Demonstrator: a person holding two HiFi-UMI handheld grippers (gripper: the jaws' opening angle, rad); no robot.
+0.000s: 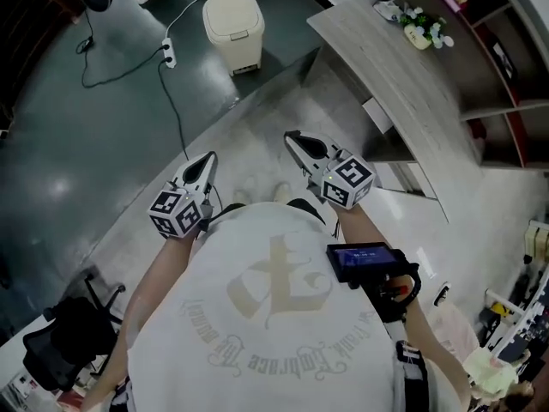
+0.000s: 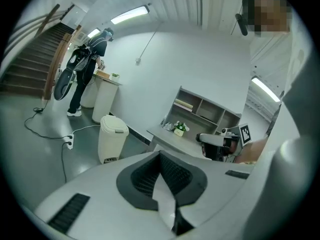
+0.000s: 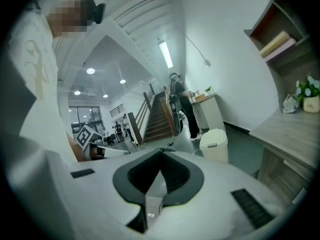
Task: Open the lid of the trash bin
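Forearms of the wearer frame the bottom of the head view, rising on either side of a white printed shirt (image 1: 266, 316). A small dark device (image 1: 360, 261) with a lit screen is strapped near the right wrist. Both tools are carried at chest level and aimed forward, a travelling posture rather than a working one.

The left gripper (image 1: 208, 161) has its jaws brought fully together. In its own view the dark pads meet along a single seam and nothing lies between them. The right gripper (image 1: 294, 139) is likewise closed on nothing, its pads meeting in its own view. Closed tips suit a push or a hook under an edge, so this may be preparation for nudging the lid instead of pinching it.

Beyond the tips lies bare pale floor (image 1: 249, 144), which gives way to a darker glossy area. An office chair (image 1: 73, 337) stands at lower left, well away from the path ahead.

Farther on, a black cable (image 1: 176, 110) runs across the dark floor to a white power strip (image 1: 169, 53) just beside the trash bin (image 1: 233, 33). It is a possible snag on the approach.

The trash bin stands well apart from both grippers, near the end of a long wooden counter (image 1: 403, 75). Its lid (image 1: 232, 9) is down. A dark tab at its base (image 2: 109, 159) may be a foot pedal, though this is too small to confirm. A potted plant (image 1: 422, 31) sits on the counter, clear of the bin.

Judged from this layout, the task has not begun; closing the distance to the bin comes first.
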